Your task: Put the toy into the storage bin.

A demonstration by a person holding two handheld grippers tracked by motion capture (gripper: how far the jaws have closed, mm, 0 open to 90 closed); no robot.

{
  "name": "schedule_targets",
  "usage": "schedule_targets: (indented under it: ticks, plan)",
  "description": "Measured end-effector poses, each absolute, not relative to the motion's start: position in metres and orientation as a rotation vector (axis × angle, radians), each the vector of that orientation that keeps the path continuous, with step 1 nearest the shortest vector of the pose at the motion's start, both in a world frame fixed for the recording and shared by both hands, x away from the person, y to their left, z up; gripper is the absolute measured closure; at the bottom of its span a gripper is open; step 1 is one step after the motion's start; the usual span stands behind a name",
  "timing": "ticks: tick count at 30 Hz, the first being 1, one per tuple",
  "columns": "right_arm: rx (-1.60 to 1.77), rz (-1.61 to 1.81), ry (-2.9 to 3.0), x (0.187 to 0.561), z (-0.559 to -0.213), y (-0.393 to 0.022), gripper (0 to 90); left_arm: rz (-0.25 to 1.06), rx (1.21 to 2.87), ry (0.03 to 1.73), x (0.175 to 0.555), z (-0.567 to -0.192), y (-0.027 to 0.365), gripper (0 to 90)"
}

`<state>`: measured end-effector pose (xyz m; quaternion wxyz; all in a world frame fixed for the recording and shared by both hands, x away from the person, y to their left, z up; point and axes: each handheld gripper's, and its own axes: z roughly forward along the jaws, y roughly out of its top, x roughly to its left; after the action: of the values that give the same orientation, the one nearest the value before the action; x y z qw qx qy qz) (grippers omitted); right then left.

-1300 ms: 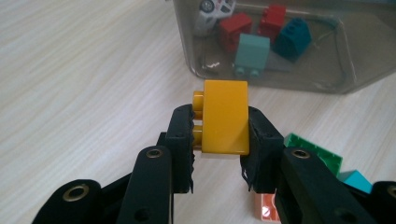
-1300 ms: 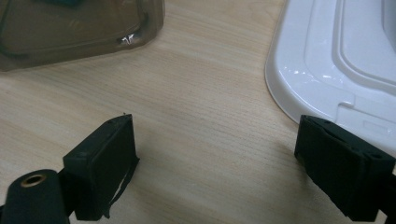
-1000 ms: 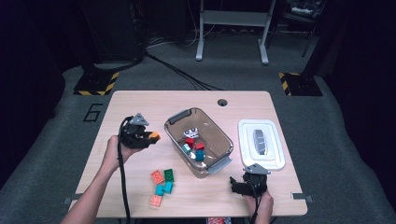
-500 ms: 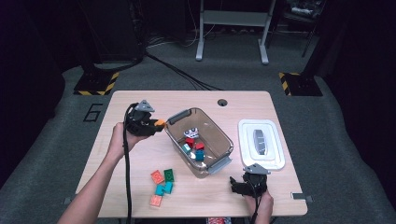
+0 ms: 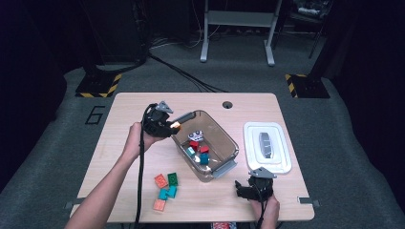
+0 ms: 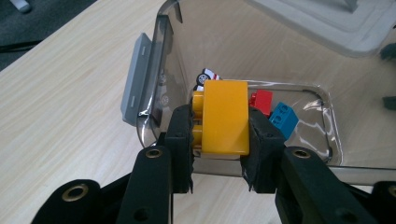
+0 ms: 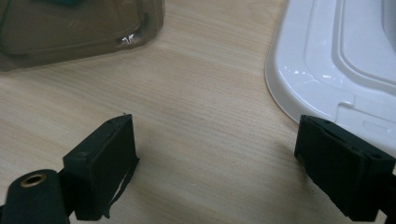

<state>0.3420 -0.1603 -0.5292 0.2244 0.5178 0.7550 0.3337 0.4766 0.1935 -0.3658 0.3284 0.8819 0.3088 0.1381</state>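
Pale wooden table [image 5: 124,106], dark room

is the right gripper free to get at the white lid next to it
Probably yes. The right gripper stands open with nothing between its jaws, resting on bare table, and the white lid lies close ahead with nothing between them. The clear bin sits off to the other side.

A single readable mark is seen: the numeral "6" [image 5: 96,115], painted in dark strokes on the grey floor just beside the left edge of the table [image 5: 143,102] in the high view. On the bricks, the clear bin, the white lid and the grippers, no lettering, label or brand can be made out in any view.
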Motion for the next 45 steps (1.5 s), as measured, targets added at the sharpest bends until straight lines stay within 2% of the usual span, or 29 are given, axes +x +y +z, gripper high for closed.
schedule_targets:
  ticks: [14,24,26,30,34,45]
  plan:
    - [1.427,0.920,2.084,0.342,-0.529,-0.161,11.8,0.332,2.350,0.817,0.480,-0.379,0.187,66.2]
    - [1.428,0.921,2.085,0.342,-0.529,-0.161,11.8,0.333,2.337,0.827,0.477,-0.376,0.192,61.7]
    - [1.428,0.922,2.085,0.342,-0.529,-0.161,11.8,0.340,2.335,0.823,0.473,-0.374,0.194,58.0]
    - [1.398,0.923,2.092,0.343,-0.529,-0.162,11.9,0.401,2.316,0.853,0.463,-0.369,0.201,40.0]
    - [1.400,0.924,2.091,0.343,-0.529,-0.162,12.0,0.438,2.279,0.857,0.451,-0.365,0.213,26.5]
    - [1.429,0.922,2.084,0.342,-0.529,-0.161,12.0,0.445,2.259,0.929,0.420,-0.385,0.248,6.5]
